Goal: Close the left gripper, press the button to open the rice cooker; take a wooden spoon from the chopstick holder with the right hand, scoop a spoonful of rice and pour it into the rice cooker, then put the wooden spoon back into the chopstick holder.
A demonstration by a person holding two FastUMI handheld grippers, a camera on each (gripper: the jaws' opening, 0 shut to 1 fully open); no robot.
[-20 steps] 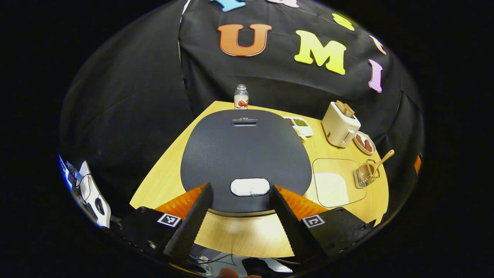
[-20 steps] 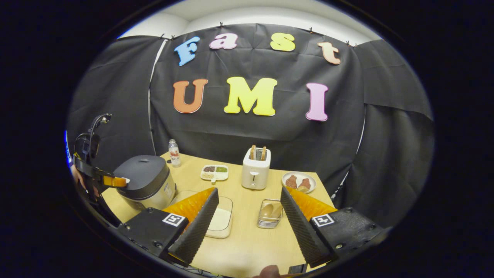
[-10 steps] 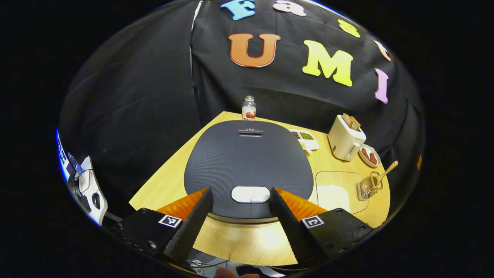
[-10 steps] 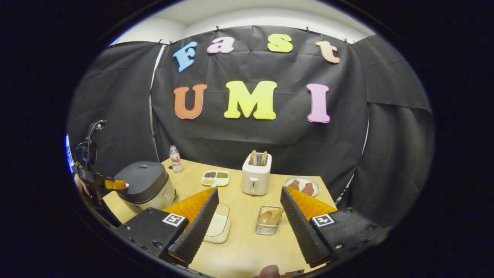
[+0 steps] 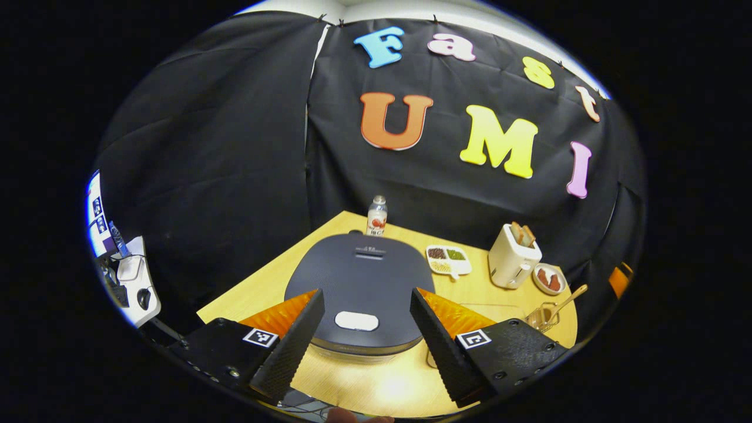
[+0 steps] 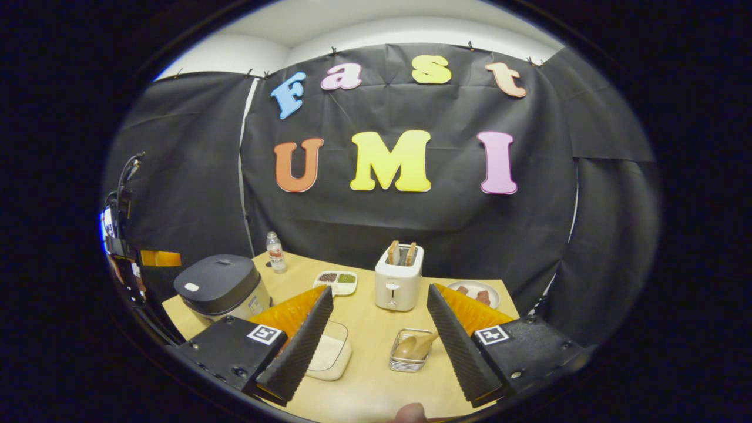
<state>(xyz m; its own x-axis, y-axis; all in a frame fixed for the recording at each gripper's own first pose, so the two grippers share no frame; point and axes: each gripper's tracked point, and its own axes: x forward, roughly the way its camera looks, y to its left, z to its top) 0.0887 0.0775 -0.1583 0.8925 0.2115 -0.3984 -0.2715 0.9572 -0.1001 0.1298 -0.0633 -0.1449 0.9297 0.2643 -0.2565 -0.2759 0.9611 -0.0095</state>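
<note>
- The rice cooker (image 5: 361, 294) sits lid-down at the table's (image 5: 388, 385) left end; its pale button (image 5: 356, 321) looks like it needs a firm, square push.
- The left gripper (image 5: 359, 346) hovers spread above it.
- The wooden spoon (image 6: 414, 345), light and stiff, leans in the chopstick holder (image 6: 409, 358); grip its handle.
- The right gripper (image 6: 376, 346) is spread, empty.

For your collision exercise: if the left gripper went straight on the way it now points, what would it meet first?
Probably the rice cooker: its closed lid lies straight ahead between the left gripper's open fingers, button nearest. Depth is unclear.
</note>
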